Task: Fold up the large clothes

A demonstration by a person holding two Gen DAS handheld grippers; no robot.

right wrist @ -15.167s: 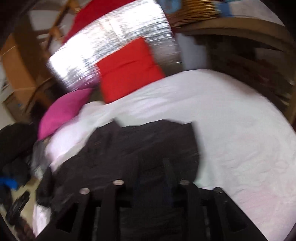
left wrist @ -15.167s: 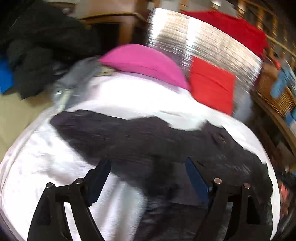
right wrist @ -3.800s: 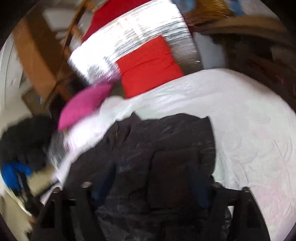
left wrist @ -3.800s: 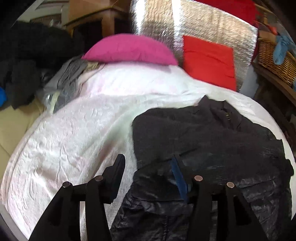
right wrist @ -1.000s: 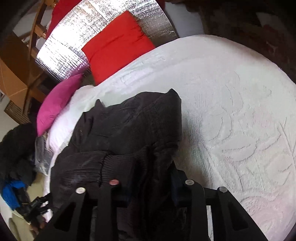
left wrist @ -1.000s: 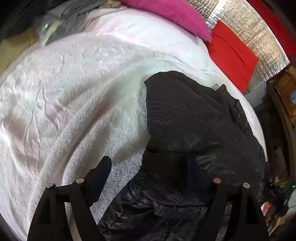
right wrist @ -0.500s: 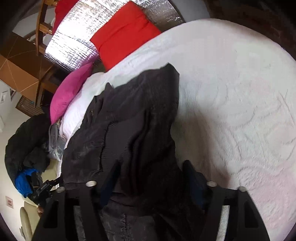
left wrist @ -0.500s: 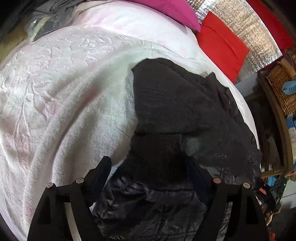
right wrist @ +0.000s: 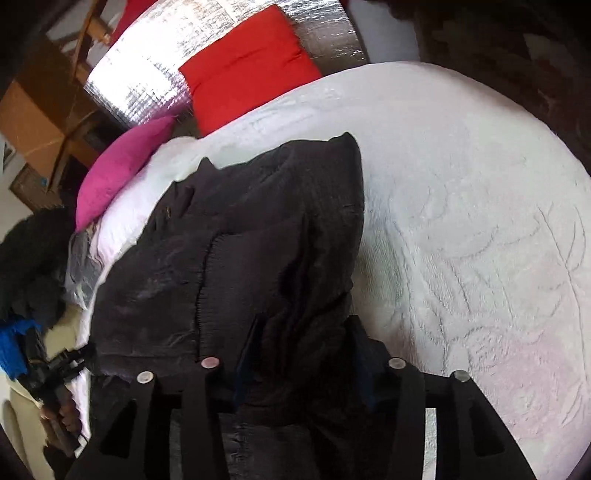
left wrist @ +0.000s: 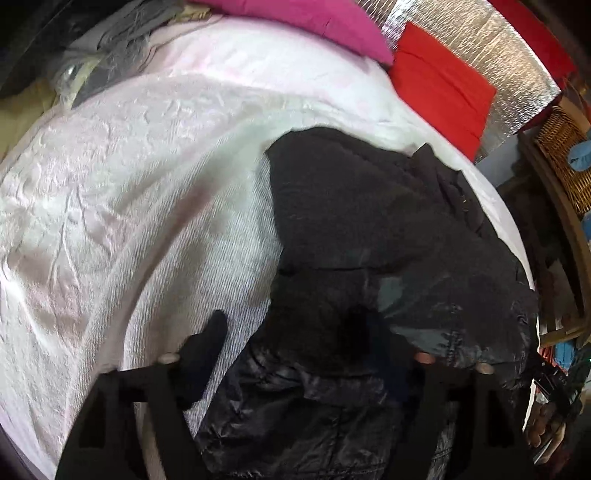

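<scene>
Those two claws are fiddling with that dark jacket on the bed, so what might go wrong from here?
1. The black jacket lies bunched in thick, uneven layers, so another fold may come out lumpy or spring open.
2. The left claw and right claw straddle its near hem; closing could pinch the white bedspread too.
3. The jacket lies near the bed's edge in the left view; a tug may slide it off.

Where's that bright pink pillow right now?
The pink pillow lies at the head of the white bed, beside the red cushion, beyond the black jacket.
</scene>
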